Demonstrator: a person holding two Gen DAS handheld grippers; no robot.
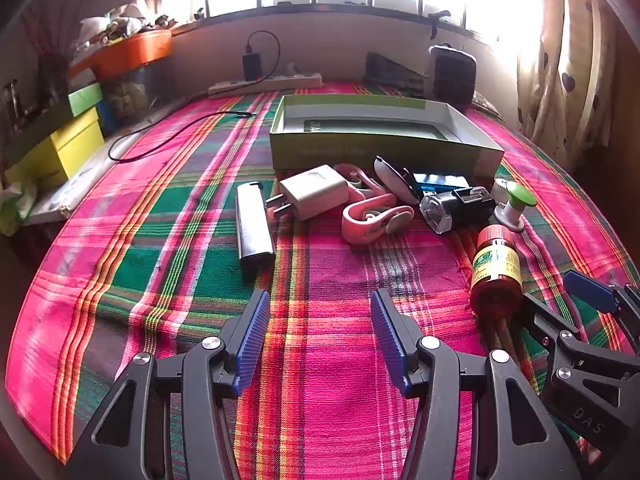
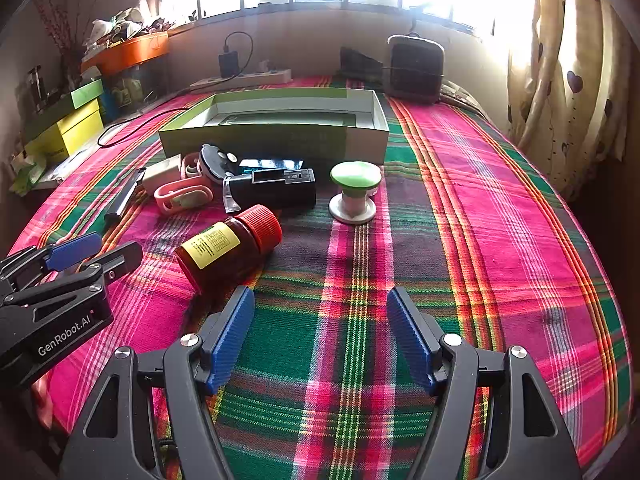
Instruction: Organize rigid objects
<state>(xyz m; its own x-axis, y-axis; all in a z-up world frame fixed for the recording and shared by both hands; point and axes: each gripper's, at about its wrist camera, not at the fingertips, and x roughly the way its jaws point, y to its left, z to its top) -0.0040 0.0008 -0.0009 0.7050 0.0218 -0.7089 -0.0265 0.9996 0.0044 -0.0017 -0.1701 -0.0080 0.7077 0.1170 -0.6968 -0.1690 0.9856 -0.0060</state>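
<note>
Small items lie in a row before an open green box (image 1: 384, 148) (image 2: 272, 140) on a plaid cloth: a silver lighter (image 1: 252, 224), a white charger (image 1: 316, 192), a pink clip (image 1: 372, 216) (image 2: 184, 198), a black flashlight (image 1: 456, 204) (image 2: 276, 190) and a green-topped spool (image 1: 514, 204) (image 2: 354, 192). A brown bottle (image 1: 496, 272) (image 2: 228, 246) with a red cap lies on its side nearer me. My left gripper (image 1: 320, 304) (image 2: 108, 248) is open and holds nothing, short of the row. My right gripper (image 2: 320, 298) (image 1: 560, 300) is open too, just right of the bottle's base.
A power strip (image 1: 264, 82) with a plugged charger and a black cable (image 1: 172, 136) lie at the back left. Yellow and green boxes (image 1: 68, 148) and an orange tray (image 1: 128, 52) stand along the left. A black appliance (image 2: 416, 68) sits behind the box, curtains (image 2: 560, 80) at right.
</note>
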